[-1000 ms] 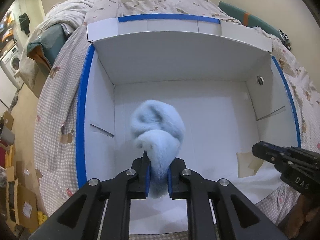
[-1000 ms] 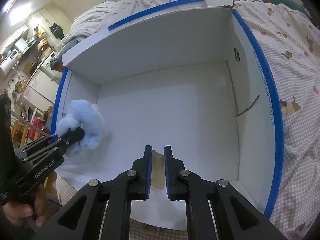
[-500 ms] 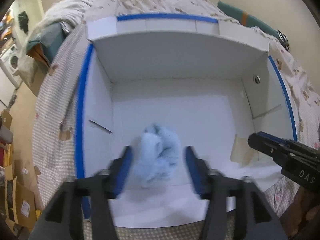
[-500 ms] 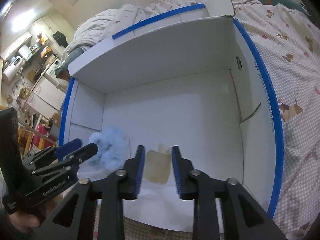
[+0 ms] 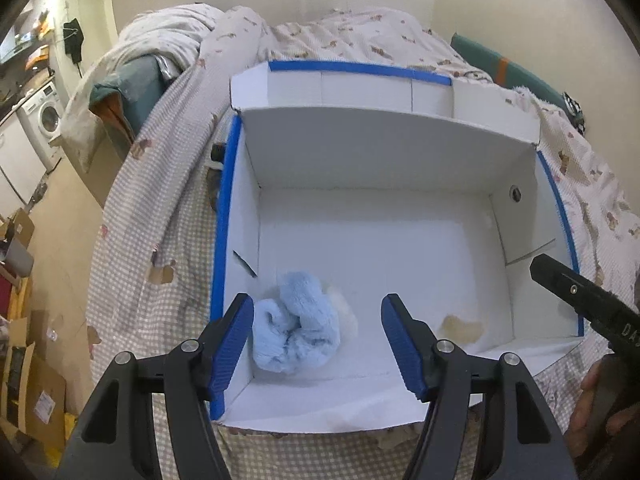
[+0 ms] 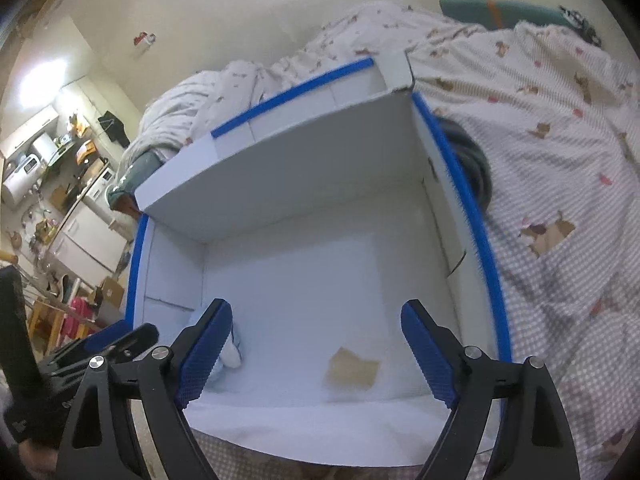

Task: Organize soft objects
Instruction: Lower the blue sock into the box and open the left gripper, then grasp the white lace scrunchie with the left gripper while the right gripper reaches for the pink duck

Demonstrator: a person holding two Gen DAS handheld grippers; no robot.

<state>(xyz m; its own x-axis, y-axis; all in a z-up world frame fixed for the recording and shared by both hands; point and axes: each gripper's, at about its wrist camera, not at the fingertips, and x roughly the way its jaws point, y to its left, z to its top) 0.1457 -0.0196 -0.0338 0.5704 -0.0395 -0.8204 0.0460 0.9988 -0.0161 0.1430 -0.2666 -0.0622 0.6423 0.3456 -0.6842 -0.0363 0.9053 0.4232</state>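
A fluffy light blue soft object (image 5: pixel 298 330) lies in the near left corner of a white cardboard box with blue-taped rims (image 5: pixel 224 216). My left gripper (image 5: pixel 318 346) is open and empty, held above and just in front of it. In the right wrist view the blue object (image 6: pixel 232 350) peeks out behind my left finger pad, in the box (image 6: pixel 486 264). My right gripper (image 6: pixel 316 354) is open and empty over the box's near edge. The right gripper also shows at the right edge of the left wrist view (image 5: pixel 580 300).
The box sits on a bed with a checked, bear-print cover (image 5: pixel 160 216). A tan patch (image 6: pixel 352 368) marks the box floor near the front. A duvet pile (image 5: pixel 168 40) lies behind. The left gripper's body (image 6: pixel 88 352) is at the right wrist view's left.
My left gripper opened and let go of the blue soft object, which dropped into the box's near left corner. My right gripper opened too. Both grippers pulled back and up.
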